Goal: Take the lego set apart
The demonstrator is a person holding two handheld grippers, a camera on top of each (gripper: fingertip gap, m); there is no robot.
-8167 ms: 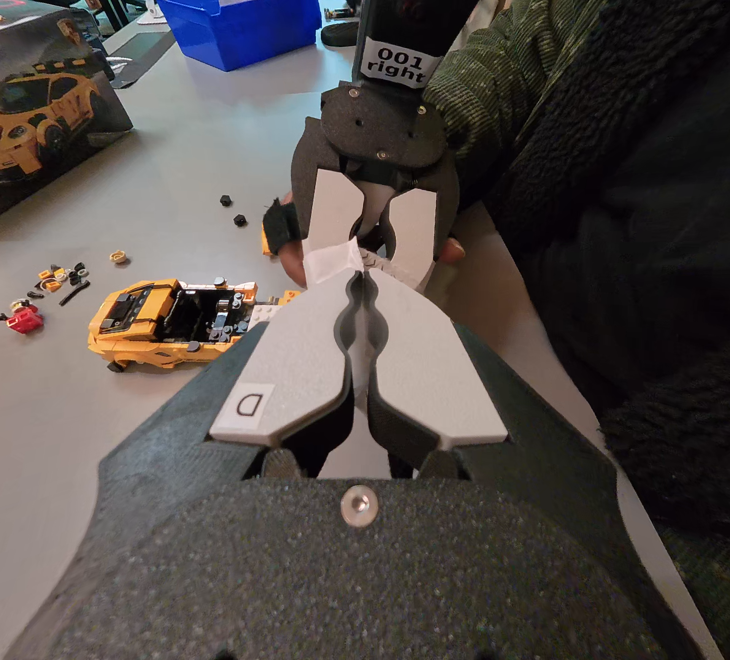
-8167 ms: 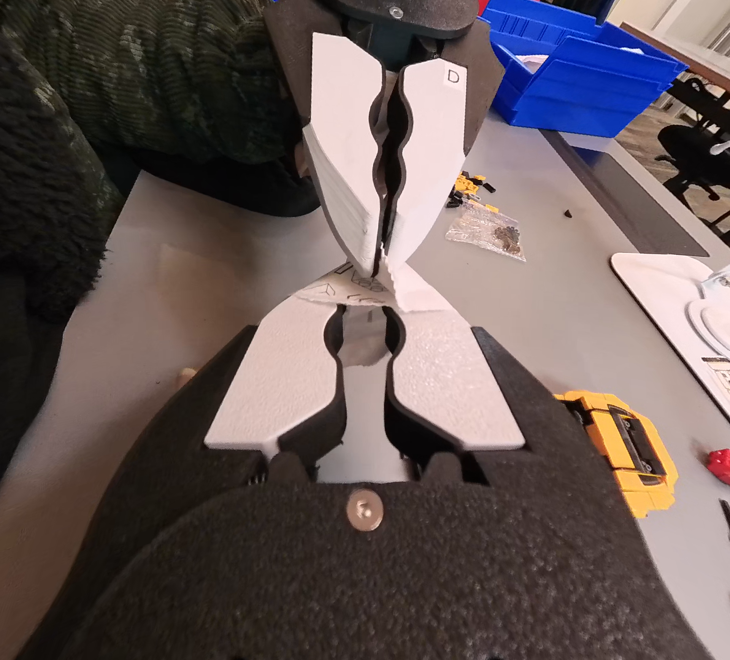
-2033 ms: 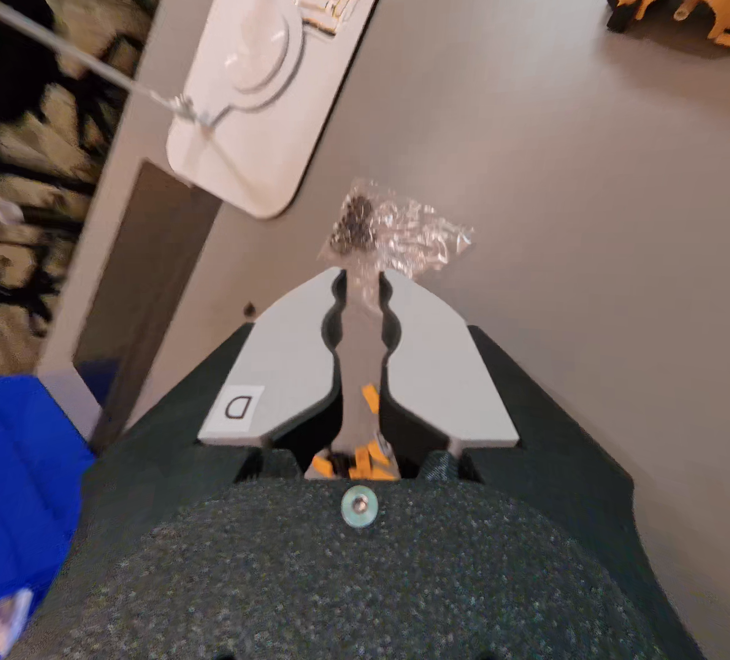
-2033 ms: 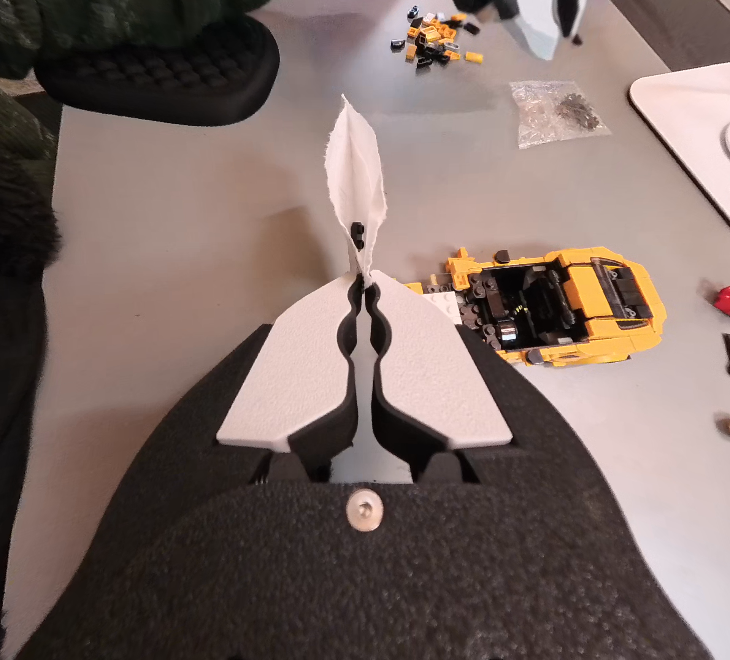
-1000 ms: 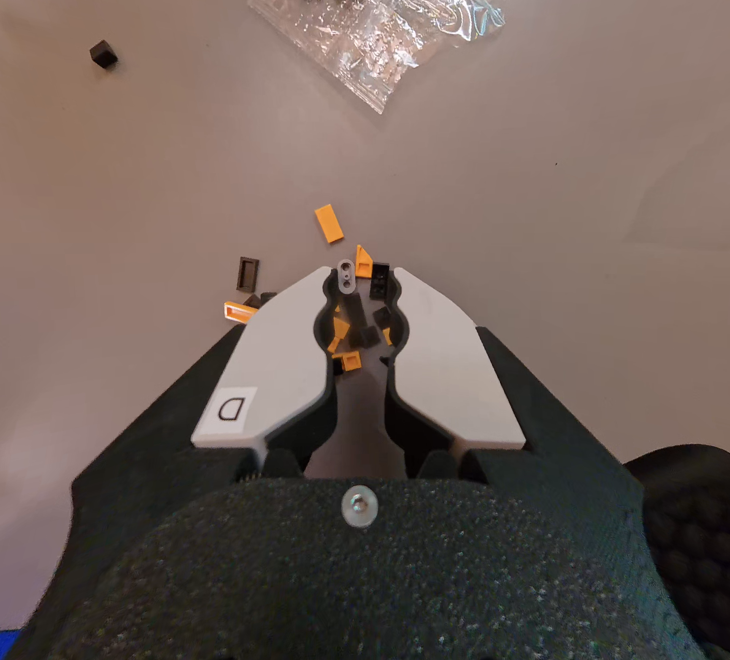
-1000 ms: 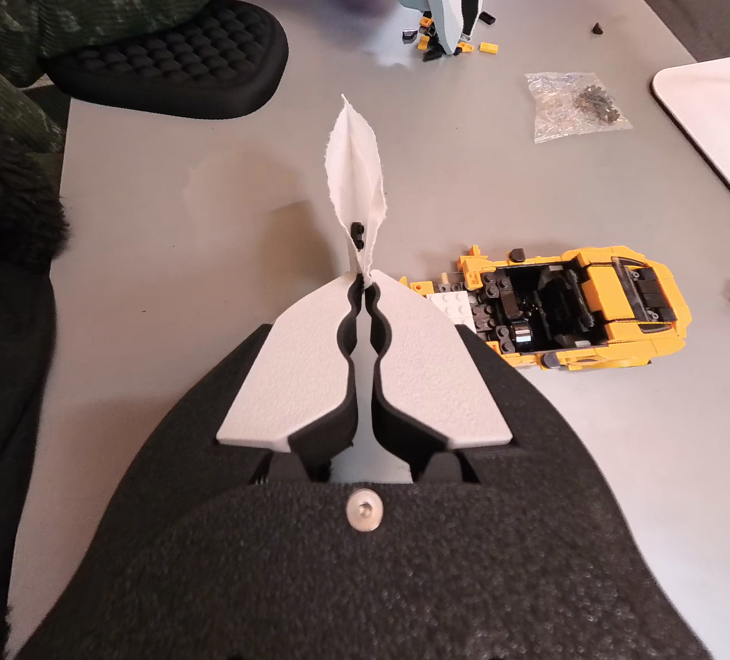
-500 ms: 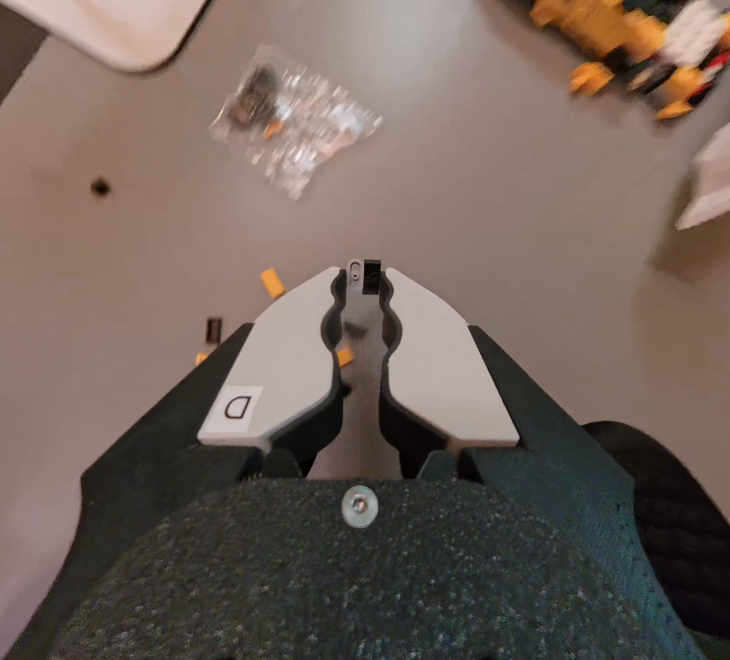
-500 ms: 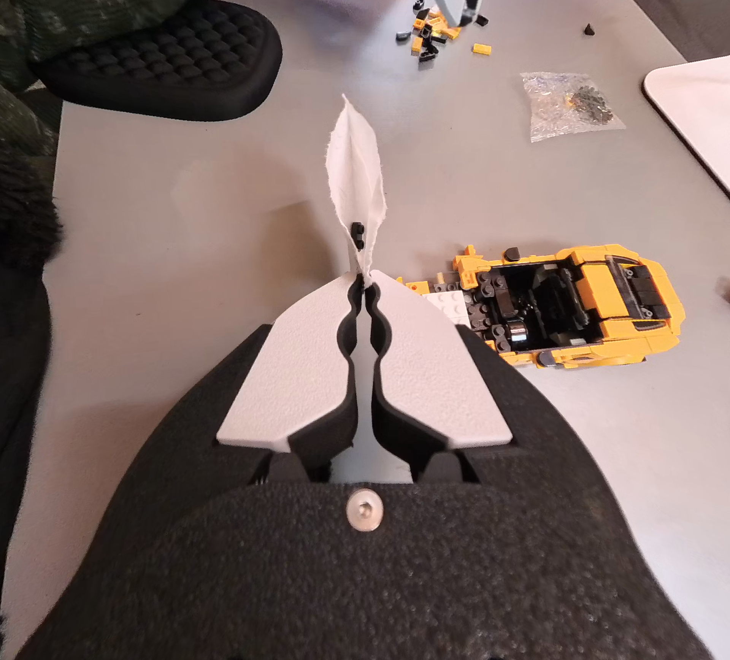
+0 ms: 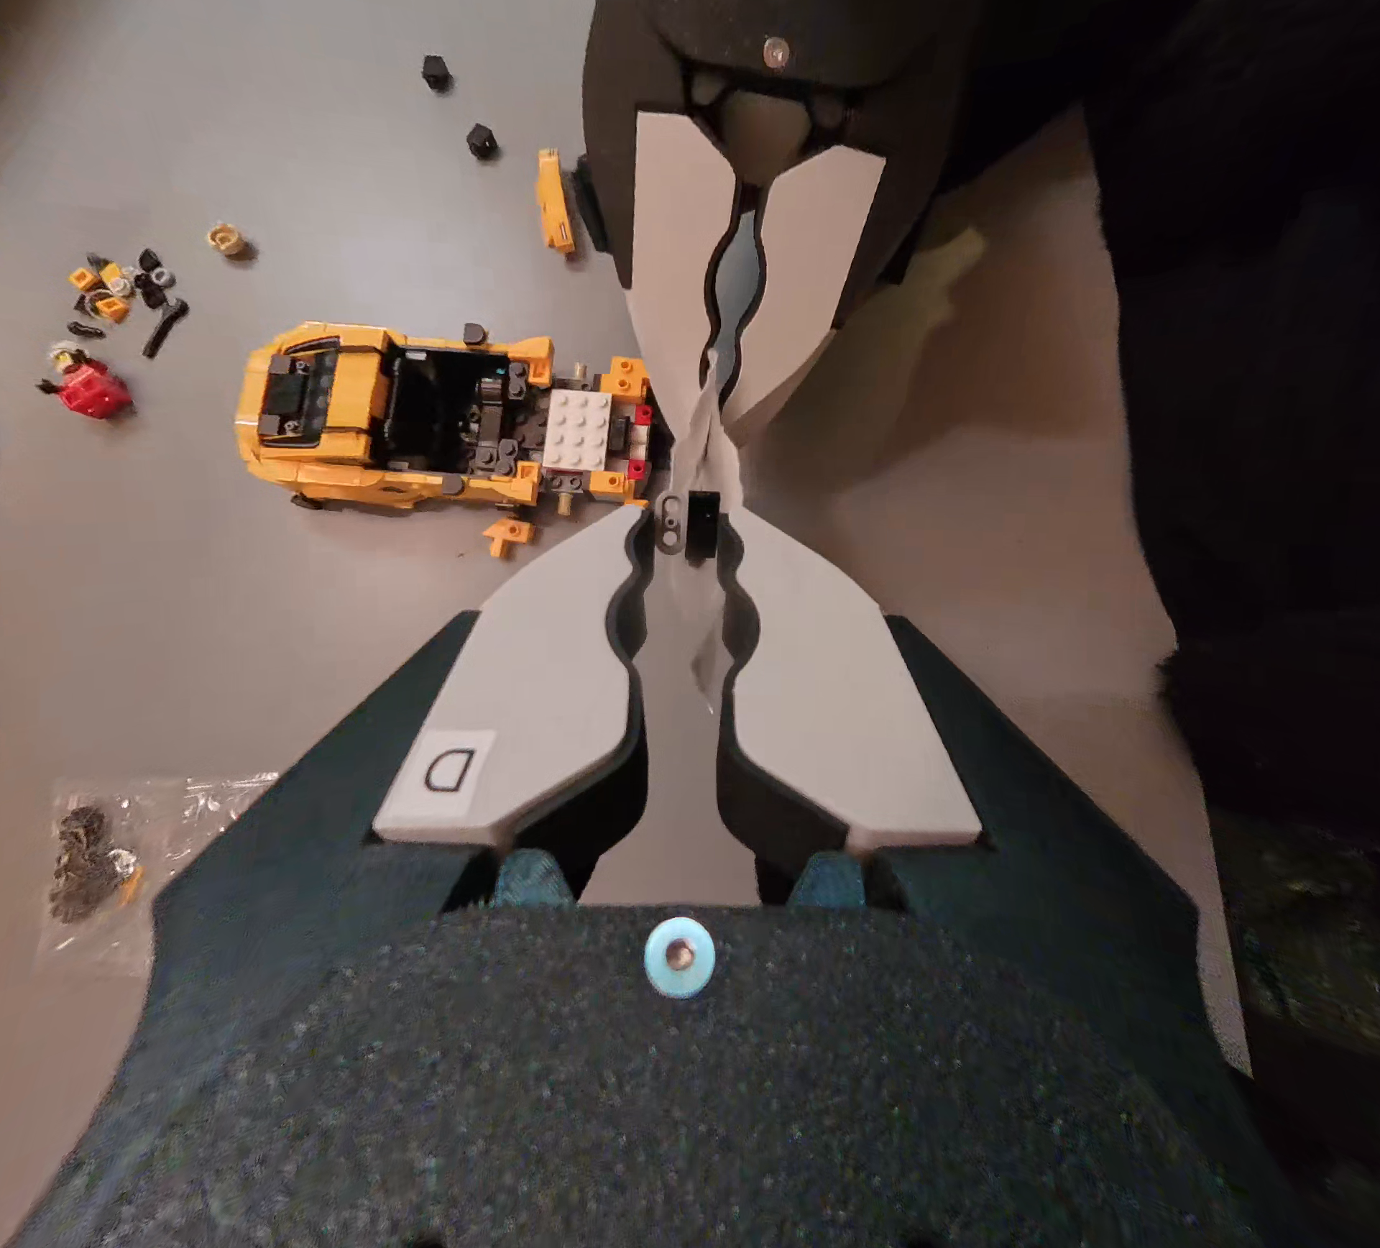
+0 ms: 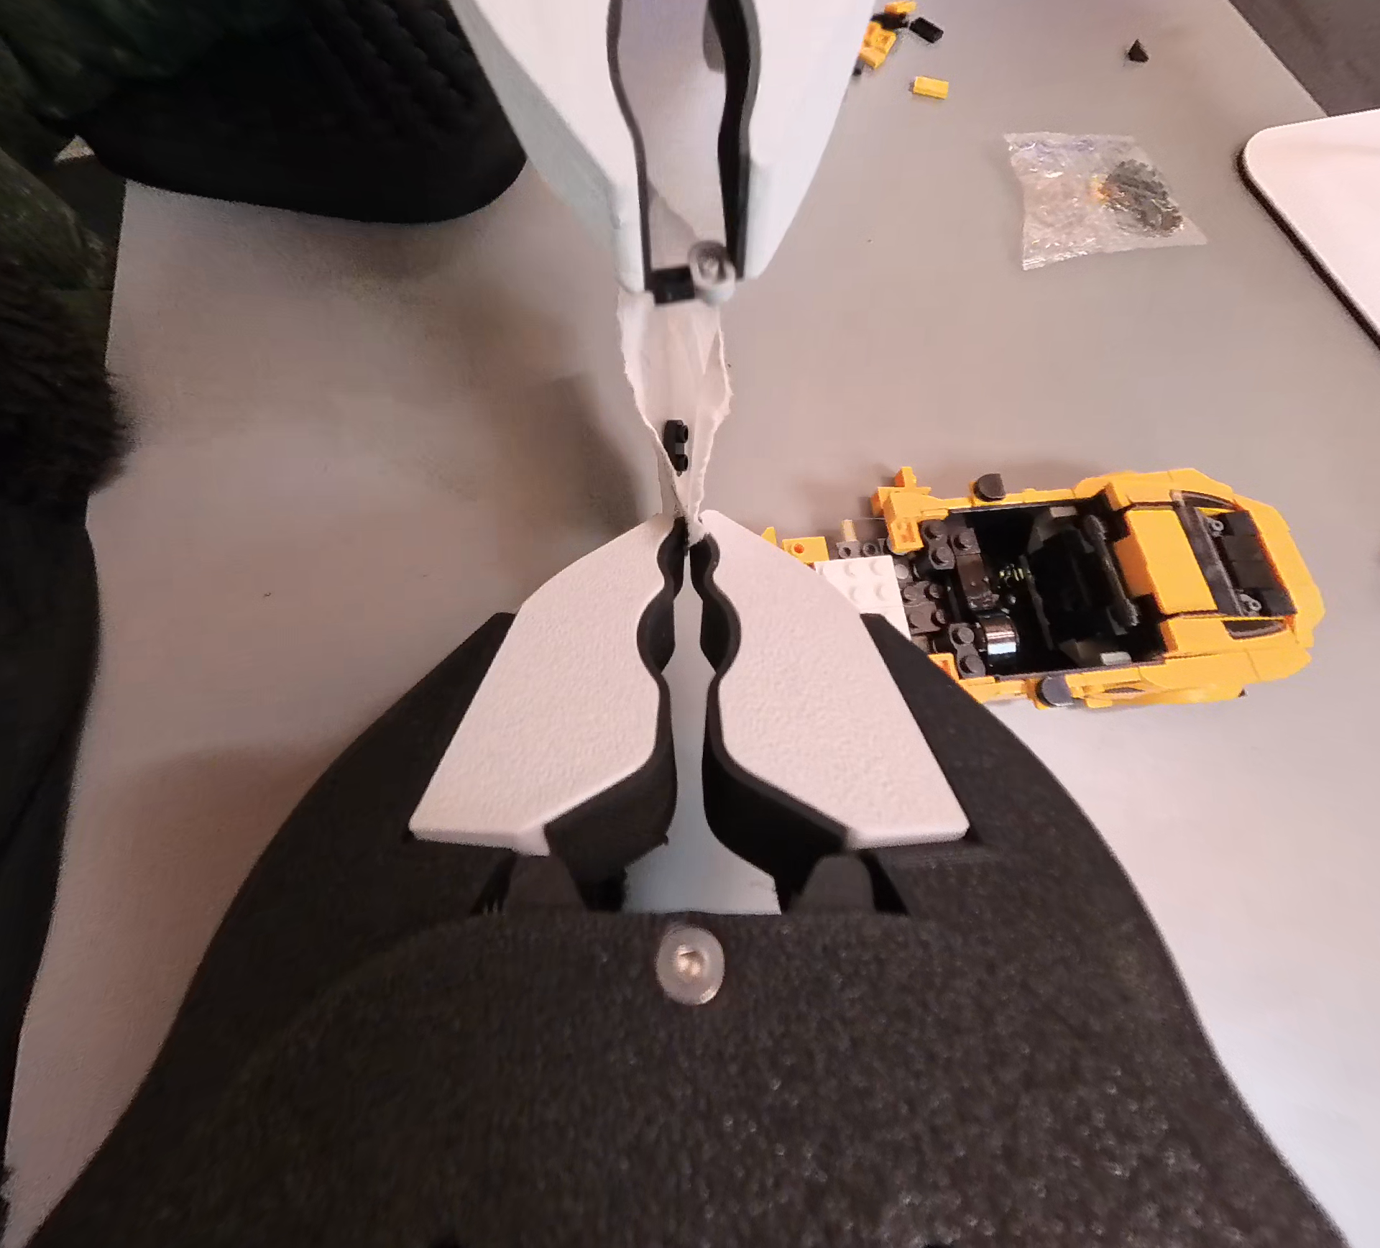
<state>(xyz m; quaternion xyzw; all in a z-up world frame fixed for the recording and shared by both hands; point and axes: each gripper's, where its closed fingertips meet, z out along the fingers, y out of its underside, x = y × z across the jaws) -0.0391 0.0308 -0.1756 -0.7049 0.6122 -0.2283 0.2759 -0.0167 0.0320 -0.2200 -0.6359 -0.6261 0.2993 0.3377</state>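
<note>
Looking down your left wrist view: your left gripper (image 9: pixel 687 525) is narrowed onto a small grey-and-black lego piece (image 9: pixel 688 525) pinched at its tips, with a white strip (image 9: pixel 702 435) caught there too. The strip runs up to your right gripper (image 9: pixel 713 375), which faces you from above, jaws drawn together on the strip's far end. Left of the tips, the yellow lego car (image 9: pixel 418 420) lies on the grey worktop (image 9: pixel 224 577), roof off, black interior and a white plate exposed. A loose yellow bit (image 9: pixel 510 535) sits just beside its near side. Farther left, a scatter of small parts (image 9: pixel 119 301) and a red piece (image 9: pixel 88 390). A clear bag (image 9: pixel 112 854) of dark parts lies at lower left.

Right wrist view: your right gripper (image 10: pixel 688 529) is clamped on the white strip (image 10: pixel 676 375); a tiny black piece (image 10: pixel 676 443) clings to the strip partway along. Opposite, your left gripper (image 10: pixel 687 286) holds the grey-and-black lego piece (image 10: pixel 687 275) at its tips. The yellow lego car (image 10: pixel 1083 585) rests on the worktop (image 10: pixel 373 465) to the right, near your fingers (image 10: pixel 806 689). The clear bag (image 10: pixel 1098 196) and a few yellow and black bits (image 10: pixel 896 47) lie beyond.
</note>
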